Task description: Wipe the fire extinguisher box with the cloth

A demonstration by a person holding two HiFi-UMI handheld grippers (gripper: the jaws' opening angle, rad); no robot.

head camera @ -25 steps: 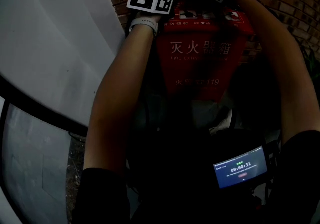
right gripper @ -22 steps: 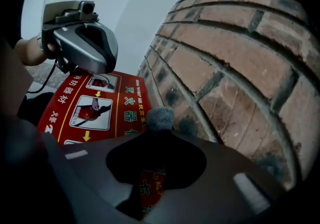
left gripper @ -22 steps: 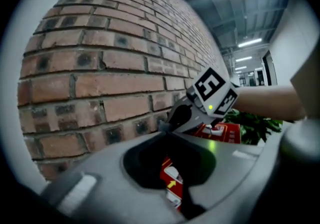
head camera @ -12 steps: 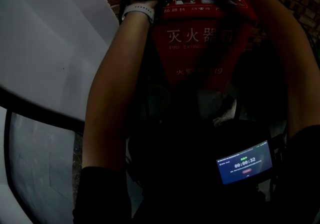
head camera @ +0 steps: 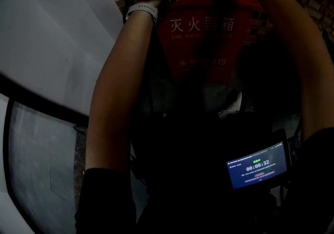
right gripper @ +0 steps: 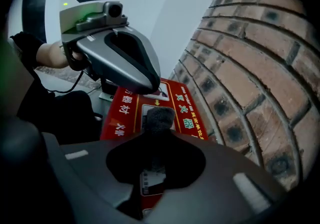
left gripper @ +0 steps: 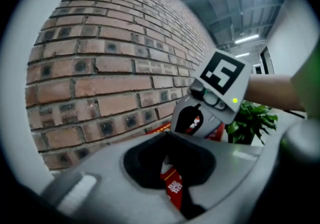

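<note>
Right gripper view: right gripper (right gripper: 158, 140) pinching dark grey fuzzy cloth (right gripper: 159, 117) above red metal fire extinguisher box (right gripper: 120, 113), frame centre. Left gripper (left gripper: 167, 167) pressed together, empty. I'd press flat and sweep lengthwise.

Fuzzy dark cloth (right gripper: 159, 118); smooth red-painted box (right gripper: 120, 113) (slight sheen); rough matt brick wall (right gripper: 250, 68).

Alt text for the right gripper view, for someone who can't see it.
The right gripper pinches a dark grey cloth in its fingers above the top of the red fire extinguisher box. The left gripper is over the box's far end, and a brick wall fills the right side.
</note>
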